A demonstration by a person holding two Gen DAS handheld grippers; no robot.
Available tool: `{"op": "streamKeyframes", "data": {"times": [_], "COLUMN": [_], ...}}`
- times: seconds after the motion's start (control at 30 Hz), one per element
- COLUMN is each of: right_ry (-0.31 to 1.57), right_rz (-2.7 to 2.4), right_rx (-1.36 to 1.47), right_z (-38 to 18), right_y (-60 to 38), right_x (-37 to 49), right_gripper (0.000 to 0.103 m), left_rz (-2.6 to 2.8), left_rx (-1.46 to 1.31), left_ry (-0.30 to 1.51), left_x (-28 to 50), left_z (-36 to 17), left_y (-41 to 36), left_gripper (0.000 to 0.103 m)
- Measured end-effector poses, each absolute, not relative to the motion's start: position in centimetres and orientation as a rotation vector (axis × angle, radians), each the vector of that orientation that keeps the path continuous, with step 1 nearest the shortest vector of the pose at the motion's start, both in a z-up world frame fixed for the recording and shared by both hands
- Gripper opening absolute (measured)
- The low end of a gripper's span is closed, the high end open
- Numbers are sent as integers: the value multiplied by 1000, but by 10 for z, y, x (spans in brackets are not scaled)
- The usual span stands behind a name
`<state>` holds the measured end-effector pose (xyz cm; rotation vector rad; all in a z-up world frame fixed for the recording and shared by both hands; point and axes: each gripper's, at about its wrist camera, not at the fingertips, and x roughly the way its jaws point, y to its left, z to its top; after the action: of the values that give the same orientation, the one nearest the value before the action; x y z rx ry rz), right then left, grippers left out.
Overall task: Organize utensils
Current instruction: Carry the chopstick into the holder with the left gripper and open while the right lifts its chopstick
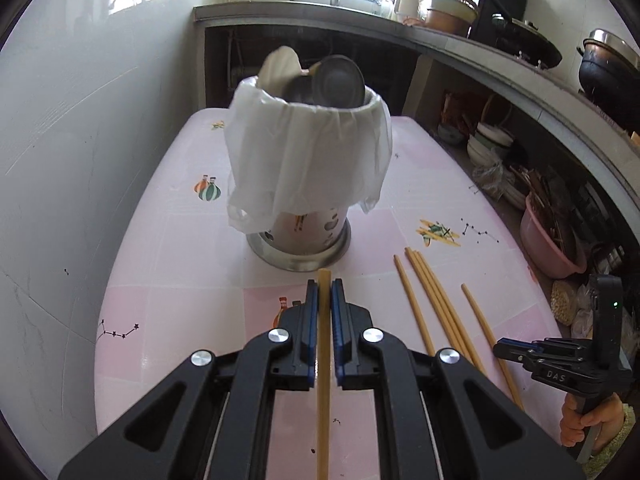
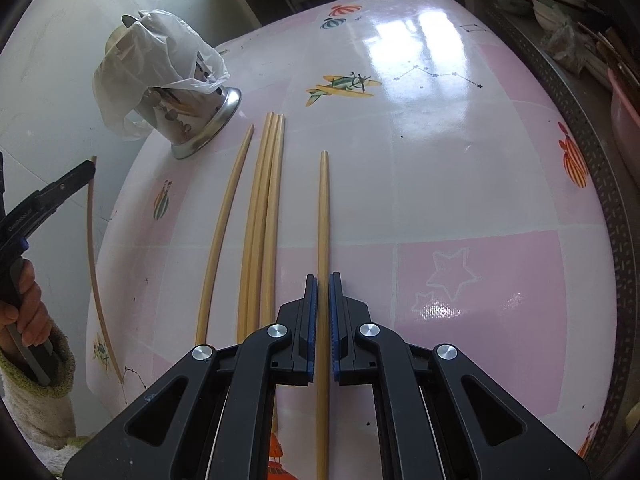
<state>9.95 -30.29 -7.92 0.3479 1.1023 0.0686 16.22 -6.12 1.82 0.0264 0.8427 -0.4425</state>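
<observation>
The left gripper is clamped on one chopstick, raised just before the bag-lined utensil holder. The right gripper straddles a single chopstick on the pink surface; contact is unclear. Four more chopsticks lie just left. Light, stiff, slippery sticks: grip mid-shaft. The holder's inside is mostly hidden.

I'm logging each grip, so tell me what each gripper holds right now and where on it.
Left gripper is shut on a chopstick near its tip end. Right gripper straddles another chopstick around mid-length; whether it grips cannot be told.
</observation>
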Motion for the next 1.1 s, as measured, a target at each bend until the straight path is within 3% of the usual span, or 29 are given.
{"op": "streamKeyframes", "data": {"times": [0.23,0.63,0.8,1.1], "right_ry": [1083,1101,1094,979], "right_rz": [59,-12,-35,7], "right_rx": [260,40,-9,168], "right_z": [-67,-79,-80,-34], "right_y": [-297,-281,-271,-289], "right_x": [123,162,161,141], "right_gripper": [20,20,5,4], "left_rz": [-442,-428,-431,-435], "left_rx": [-43,-87,-96,-101], "left_ry": [753,722,704,676], "left_x": [151,146,142,136], "left_z": [48,57,61,68], "left_y": [-35,-14,-13,-7], "left_gripper": [6,6,6,6]}}
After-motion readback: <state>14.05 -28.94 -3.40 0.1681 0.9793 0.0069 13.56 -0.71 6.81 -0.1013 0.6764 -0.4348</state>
